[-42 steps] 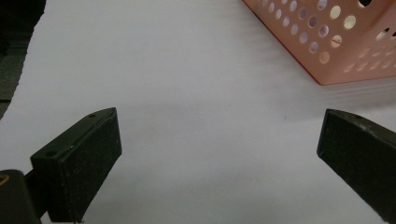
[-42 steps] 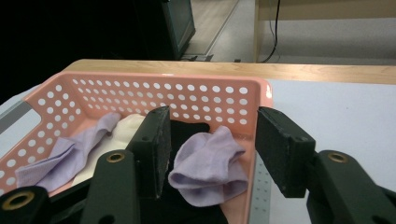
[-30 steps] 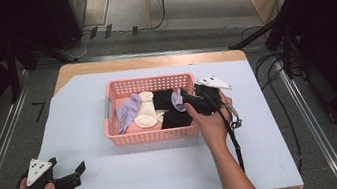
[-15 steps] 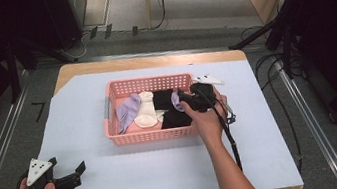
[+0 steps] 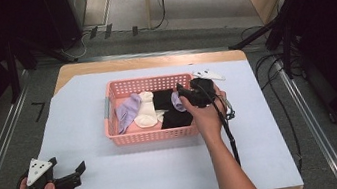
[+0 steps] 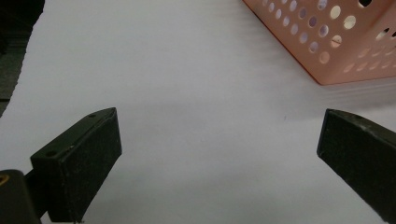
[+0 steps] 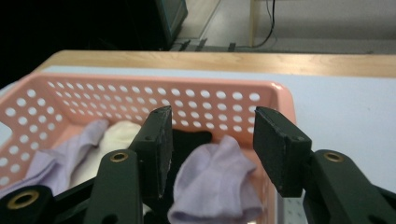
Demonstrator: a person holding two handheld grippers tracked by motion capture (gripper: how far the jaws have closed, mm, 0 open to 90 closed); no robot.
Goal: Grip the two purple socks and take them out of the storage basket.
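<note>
A pink perforated basket (image 5: 152,136) stands in the middle of the white sheet and holds several socks. My right gripper (image 5: 182,92) reaches into its right end, jaws half apart. In the right gripper view a bunched purple sock (image 7: 215,182) lies between the jaws of that gripper (image 7: 211,126), and I see no pad pressing on it. The same sock (image 5: 176,101) rests on a black sock (image 5: 172,116). My left gripper (image 5: 68,165) is held low at the front left corner, open and empty (image 6: 219,154), with the basket's corner (image 6: 327,42) ahead of it.
Another purple sock (image 5: 126,112) and a white sock (image 5: 146,110) lie in the basket's left half. The white sheet (image 5: 134,185) covers the wooden table (image 5: 151,59). Cables (image 5: 274,73) trail on the floor to the right.
My right gripper has shifted slightly left, further into the basket over the purple sock. The left gripper has stayed where it was.
</note>
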